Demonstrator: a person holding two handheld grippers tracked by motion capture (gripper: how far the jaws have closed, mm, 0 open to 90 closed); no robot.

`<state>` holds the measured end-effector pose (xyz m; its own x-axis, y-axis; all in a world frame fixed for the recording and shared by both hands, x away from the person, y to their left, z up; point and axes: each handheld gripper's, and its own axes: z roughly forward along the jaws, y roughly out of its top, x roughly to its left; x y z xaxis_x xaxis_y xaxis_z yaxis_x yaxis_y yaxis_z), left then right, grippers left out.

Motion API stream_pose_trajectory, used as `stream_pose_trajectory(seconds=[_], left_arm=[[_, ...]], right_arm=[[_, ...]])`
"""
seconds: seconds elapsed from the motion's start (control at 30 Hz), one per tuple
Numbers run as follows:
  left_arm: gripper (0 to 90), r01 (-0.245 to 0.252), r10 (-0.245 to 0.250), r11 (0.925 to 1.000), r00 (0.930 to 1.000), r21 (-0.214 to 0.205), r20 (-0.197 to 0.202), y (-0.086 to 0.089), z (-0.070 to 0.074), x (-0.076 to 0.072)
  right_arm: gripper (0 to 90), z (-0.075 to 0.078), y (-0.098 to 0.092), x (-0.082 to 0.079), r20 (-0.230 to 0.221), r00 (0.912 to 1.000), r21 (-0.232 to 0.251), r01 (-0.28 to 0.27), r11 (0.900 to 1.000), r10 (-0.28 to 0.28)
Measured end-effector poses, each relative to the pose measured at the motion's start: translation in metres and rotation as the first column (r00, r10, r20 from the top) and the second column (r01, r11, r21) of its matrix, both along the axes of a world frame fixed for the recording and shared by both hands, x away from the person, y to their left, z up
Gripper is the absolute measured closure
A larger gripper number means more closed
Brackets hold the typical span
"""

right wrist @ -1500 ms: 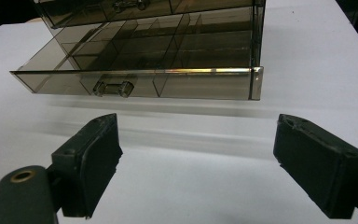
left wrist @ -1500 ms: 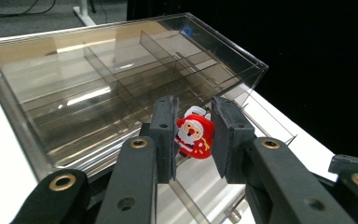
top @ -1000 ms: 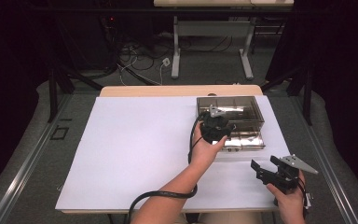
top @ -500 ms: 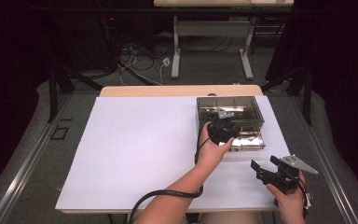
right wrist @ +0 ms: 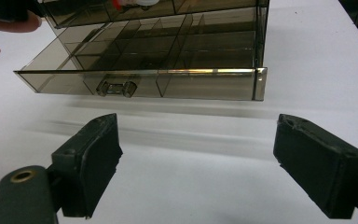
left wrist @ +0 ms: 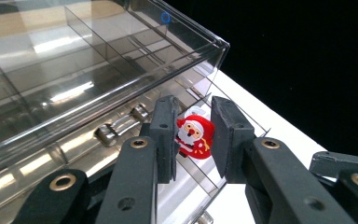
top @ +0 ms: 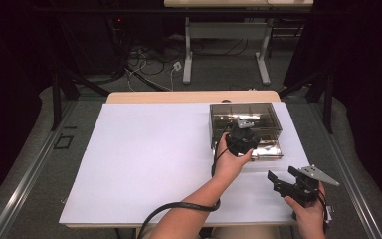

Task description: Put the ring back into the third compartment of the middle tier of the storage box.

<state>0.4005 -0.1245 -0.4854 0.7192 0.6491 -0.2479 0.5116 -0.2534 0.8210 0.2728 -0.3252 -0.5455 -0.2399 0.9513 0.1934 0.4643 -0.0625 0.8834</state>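
A smoky clear plastic organiser box (top: 246, 115) stands at the table's far right, its bottom drawer (top: 269, 150) pulled out toward me. My left gripper (top: 241, 138) hovers over that open drawer, shut on a small red Santa figure (left wrist: 195, 136) pinched between its pads; in the left gripper view the gripper (left wrist: 194, 112) hangs just above the drawer's divided compartments. My right gripper (top: 282, 175) rests low near the front right of the table, open and holding nothing. In the right gripper view its jaws (right wrist: 200, 140) stand wide apart, facing the drawer front (right wrist: 144, 84) and its small handle (right wrist: 116, 87).
A white sheet (top: 149, 159) covers the tabletop, with broad free room on the left and in front of the box. The table's right edge lies close to the box. Dark floor, cables and a table frame (top: 226, 30) are beyond the far edge.
My left hand has carried the Santa figure a little to the right, over the open drawer. The right hand has kept still.
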Motion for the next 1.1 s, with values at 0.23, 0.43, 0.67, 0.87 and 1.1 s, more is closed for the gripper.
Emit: stream_pose_trajectory(seconds=[0.23,0.43,0.67,0.87,1.1], left_arm=[[71.7,0.018,-0.018,0.9997,0.9998,0.017,-0.01,-0.007,-0.006,0.0],[71.7,0.022,-0.022,0.9995,0.9995,0.021,-0.023,-0.013,-0.01,-0.001],[71.7,0.038,-0.037,0.9988,0.9988,0.032,-0.032,-0.017,-0.015,-0.002],[71.7,0.044,-0.042,0.9984,0.9981,0.037,-0.045,-0.022,-0.018,-0.003],[71.7,0.042,-0.04,0.9984,0.9973,0.037,-0.061,-0.027,-0.022,-0.004]], right_arm=[[14.0,0.0,0.0,0.0,0.003,1.0,0.002,0.003,1.0,-0.003],[14.0,-0.001,0.0,0.001,0.009,1.0,0.003,0.002,1.0,-0.002],[14.0,0.0,0.0,0.0,0.001,1.0,0.004,0.002,1.0,-0.002],[14.0,0.0,-0.001,0.0,-0.008,1.0,0.0,-0.001,1.0,0.001],[14.0,0.0,0.0,0.0,0.001,1.0,0.008,-0.003,1.0,0.003]])
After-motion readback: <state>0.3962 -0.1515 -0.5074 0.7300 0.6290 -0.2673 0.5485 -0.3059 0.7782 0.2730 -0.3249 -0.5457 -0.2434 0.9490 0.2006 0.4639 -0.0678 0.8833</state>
